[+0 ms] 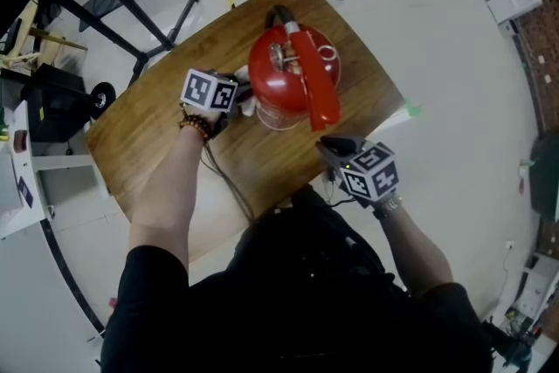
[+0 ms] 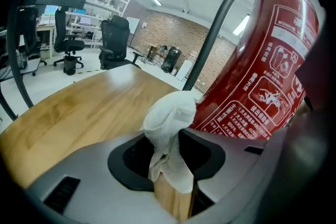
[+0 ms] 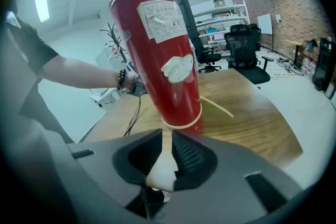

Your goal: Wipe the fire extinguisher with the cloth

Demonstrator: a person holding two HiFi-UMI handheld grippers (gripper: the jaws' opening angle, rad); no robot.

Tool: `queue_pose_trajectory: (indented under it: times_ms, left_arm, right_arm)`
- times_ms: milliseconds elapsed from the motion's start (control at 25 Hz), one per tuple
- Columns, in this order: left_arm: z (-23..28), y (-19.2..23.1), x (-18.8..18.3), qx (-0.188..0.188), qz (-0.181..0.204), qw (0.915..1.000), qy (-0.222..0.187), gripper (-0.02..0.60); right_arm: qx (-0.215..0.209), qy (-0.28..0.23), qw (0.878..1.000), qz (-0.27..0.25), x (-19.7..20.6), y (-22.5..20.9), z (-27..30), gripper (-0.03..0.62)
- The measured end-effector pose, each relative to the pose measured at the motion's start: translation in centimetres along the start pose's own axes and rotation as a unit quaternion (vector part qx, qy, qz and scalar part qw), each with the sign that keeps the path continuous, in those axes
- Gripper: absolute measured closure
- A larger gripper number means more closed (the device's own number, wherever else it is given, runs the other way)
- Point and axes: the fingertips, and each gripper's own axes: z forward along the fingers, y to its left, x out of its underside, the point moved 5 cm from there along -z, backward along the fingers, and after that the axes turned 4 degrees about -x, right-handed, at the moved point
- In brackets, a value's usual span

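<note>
Tall red metal fire extinguisher [image 1: 284, 74] stands upright mid-way on the brown wooden table [image 1: 148, 144]. At its 9 o'clock my left gripper [image 1: 240, 96] pinches the white terry cloth [image 2: 168, 123] at the lower body, touching or just beside it. I judge wiping under way, with most sides left. At 5 o'clock my right gripper [image 1: 330, 146] has its jaws nearly together around a pale shape I cannot identify. The label's white pictograms and Chinese print are unreadable.

Fire extinguisher [image 1: 293, 70] red w/ white labels; cloth [image 2: 170, 118] white; table [image 1: 157, 144] brown wood-grain; hose [image 2: 215, 34] dk grey.
</note>
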Motion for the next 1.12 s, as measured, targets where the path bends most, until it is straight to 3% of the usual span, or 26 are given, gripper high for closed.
queue_pose_trajectory:
  times_ms: [600,1120]
  left_arm:
    - [0.9,1.1,0.6,-0.050,0.016,0.9985,0.017,0.443]
    - [-7.2,-0.1,0.8,-0.125,0.049,0.9907,-0.024,0.443]
  right_arm:
    - [0.000,0.003,1.000,0.002,-0.4,-0.5,0.3,0.516]
    - [0.031,-0.032,0.999,-0.030,-1.8,2.3,-0.1,0.527]
